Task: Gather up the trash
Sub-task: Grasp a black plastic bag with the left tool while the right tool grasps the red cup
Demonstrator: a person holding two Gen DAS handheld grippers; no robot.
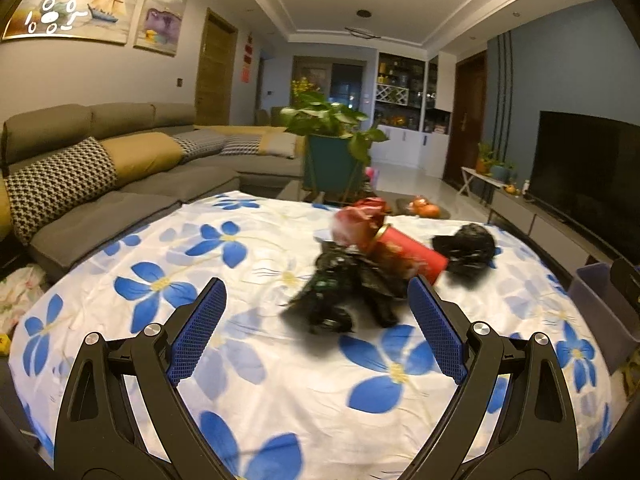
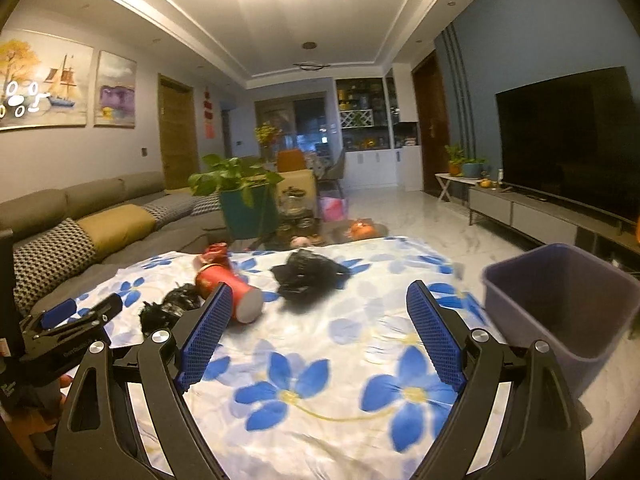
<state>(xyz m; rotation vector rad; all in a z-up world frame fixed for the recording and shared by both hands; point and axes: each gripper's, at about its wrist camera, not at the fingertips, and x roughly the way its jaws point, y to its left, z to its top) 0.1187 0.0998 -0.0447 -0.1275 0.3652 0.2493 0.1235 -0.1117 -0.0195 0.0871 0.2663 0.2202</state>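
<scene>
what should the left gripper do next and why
Probably ease the left gripper forward onto the black wrapper just ahead. Its jaws are open and empty, the trash still lies on the cloth, and the bin waits at the right.

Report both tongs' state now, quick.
Left tongs: open, holding nothing; the trash lies on the cloth ahead.
Right tongs: open, holding nothing.

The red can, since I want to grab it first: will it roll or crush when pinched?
The red can lies on its side on the cloth, so a nudge would probably roll it. It looks like stiff card or tin, likely light. Its smooth round wall may slip between the pads.
</scene>
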